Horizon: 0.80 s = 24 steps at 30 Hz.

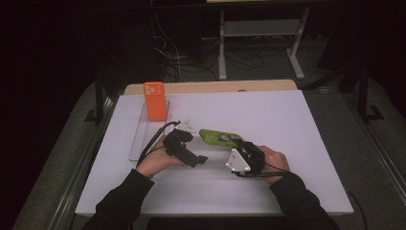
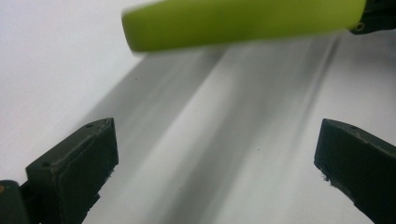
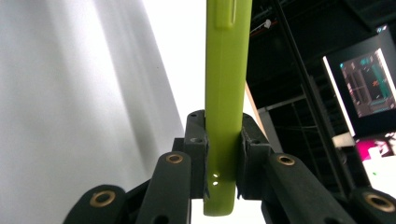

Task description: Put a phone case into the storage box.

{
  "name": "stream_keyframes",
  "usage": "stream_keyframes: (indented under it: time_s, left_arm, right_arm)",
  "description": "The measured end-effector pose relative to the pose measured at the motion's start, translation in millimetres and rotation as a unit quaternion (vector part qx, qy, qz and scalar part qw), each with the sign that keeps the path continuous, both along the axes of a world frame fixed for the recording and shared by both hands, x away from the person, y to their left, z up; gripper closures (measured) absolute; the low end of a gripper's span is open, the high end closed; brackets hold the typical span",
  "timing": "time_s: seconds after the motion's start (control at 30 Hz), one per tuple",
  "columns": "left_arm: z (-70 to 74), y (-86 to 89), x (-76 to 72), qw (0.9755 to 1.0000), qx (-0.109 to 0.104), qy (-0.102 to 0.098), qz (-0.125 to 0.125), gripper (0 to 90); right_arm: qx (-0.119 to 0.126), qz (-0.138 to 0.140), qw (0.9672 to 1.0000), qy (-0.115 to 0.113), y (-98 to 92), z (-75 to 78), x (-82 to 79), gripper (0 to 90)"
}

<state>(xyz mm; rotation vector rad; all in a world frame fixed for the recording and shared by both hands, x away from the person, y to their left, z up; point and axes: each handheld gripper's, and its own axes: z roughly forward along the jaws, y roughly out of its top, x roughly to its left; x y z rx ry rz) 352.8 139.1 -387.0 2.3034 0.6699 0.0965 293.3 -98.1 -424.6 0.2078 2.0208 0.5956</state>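
Here, a white counter (image 1: pixel 287 143) is set in a dark room with floor cables (image 1: pixel 239 60). The green phone case (image 1: pixel 220 137) is clamped by the right gripper (image 1: pixel 242 152), raised above the counter; the left gripper (image 1: pixel 203 159) fingers (image 2: pixel 74 168) are held apart.

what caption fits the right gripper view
Right gripper clamps the end of a green phone case edge-on above the white table.

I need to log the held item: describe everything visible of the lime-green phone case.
The lime-green phone case is a slim, matt, rubbery-looking shell with rounded corners, a raised side button strip and two small holes near its gripped end. The right tool clamps that end between both pads, holding the case above the white table. Its free end points toward the left tool, whose jaws stand open, apart from it.
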Motion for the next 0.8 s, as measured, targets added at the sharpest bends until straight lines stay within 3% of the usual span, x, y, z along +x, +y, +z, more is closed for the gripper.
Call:
stream_keyframes:
  time_s: [0.2, 0.3, 0.63, 0.73, 0.8]
  left_arm:
    - [0.5, 0.4, 0.2, 0.9999, -0.007, 0.001, 0.009, 0.0]
    - [1.1, 1.3, 1.1, 1.0, -0.007, -0.006, 0.003, 0.0]
    - [3.3, 4.9, 3.1, 1.0, 0.007, -0.005, -0.001, 0.0]
    - [1.9, 3.4, 1.9, 1.0, 0.0, -0.002, 0.006, 0.0]
    - [2.4, 4.1, 2.8, 1.0, 0.007, -0.003, -0.003, 0.0]
  right_arm:
    - [0.03, -0.009, 0.9992, 0.024, -0.9, 2.5, 1.1, 75.5]
    - [0.056, -0.018, 0.9974, 0.04, -2.3, 4.1, 2.0, 75.5]
    - [0.115, -0.027, 0.9887, 0.092, -9.2, 10.2, 9.0, 75.5]
    - [0.13, -0.03, 0.9854, 0.105, -10.5, 11.2, 10.1, 75.5]
    - [0.147, -0.034, 0.9815, 0.117, -11.1, 11.6, 10.7, 75.4]
